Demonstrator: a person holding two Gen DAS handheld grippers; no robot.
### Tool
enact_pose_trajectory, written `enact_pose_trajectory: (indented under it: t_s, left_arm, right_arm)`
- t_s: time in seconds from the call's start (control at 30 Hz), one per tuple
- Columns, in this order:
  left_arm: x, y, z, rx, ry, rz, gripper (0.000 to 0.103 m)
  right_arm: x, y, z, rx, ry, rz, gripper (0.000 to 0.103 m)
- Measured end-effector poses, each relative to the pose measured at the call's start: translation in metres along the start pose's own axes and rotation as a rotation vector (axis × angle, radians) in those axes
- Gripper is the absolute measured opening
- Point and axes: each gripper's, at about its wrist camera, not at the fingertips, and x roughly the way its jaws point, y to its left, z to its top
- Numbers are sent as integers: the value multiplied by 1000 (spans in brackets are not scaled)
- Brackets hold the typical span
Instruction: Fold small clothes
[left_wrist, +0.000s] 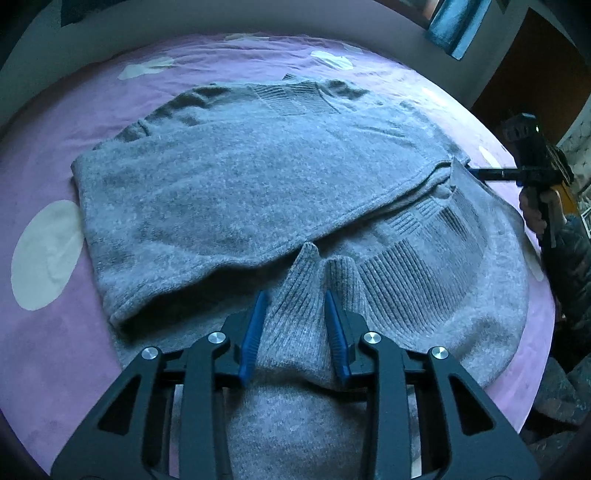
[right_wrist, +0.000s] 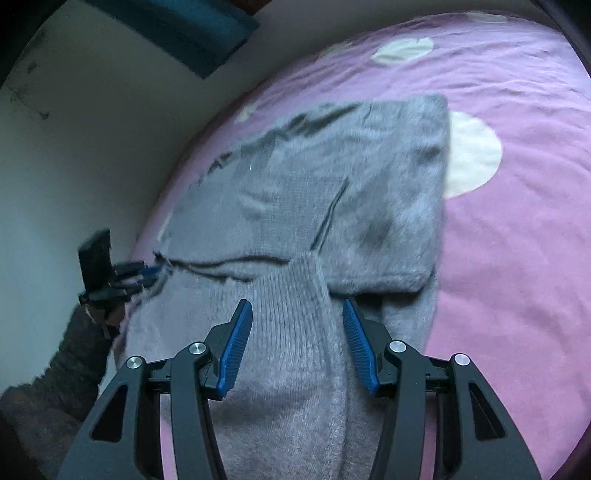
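Observation:
A grey knit sweater lies on a pink bed cover, with one part folded over the body. My left gripper has its blue pads on either side of a ribbed cuff of the sweater, and the jaws stand apart with the cloth bunched between them. My right gripper holds another ribbed corner of the sweater the same way. The right gripper also shows at the sweater's right edge in the left wrist view.
The pink cover has large white dots. A pale wall runs along the bed's far side, with a teal object on it. The person's dark sleeve is at the bed's edge.

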Motion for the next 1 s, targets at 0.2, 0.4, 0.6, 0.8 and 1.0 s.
enact_pose_trajectory:
  t_s: [0.2,0.4,0.6,0.8,1.0]
  left_arm:
    - [-1,-13,-1,36,-7,56,7]
    - [-18,-24,-8,26,-57,140,5]
    - [-63,-21,-21,-51,-188,220,4]
    - [-105,-16,-19,-104,-335,304,4]
    - [-108,-9,19,-124,-366,345,4]
  right_arm:
    - [11,16,-1,-92,16,-90,11]
    - [-14,32,-11,-130,-58,-150,4]
    - [-55,47,-17,-141,-175,-176,4]
    - [-78,63,-1,-146,-286,-188,4]
    - [-72,68,44,-133,-334,-206,4]
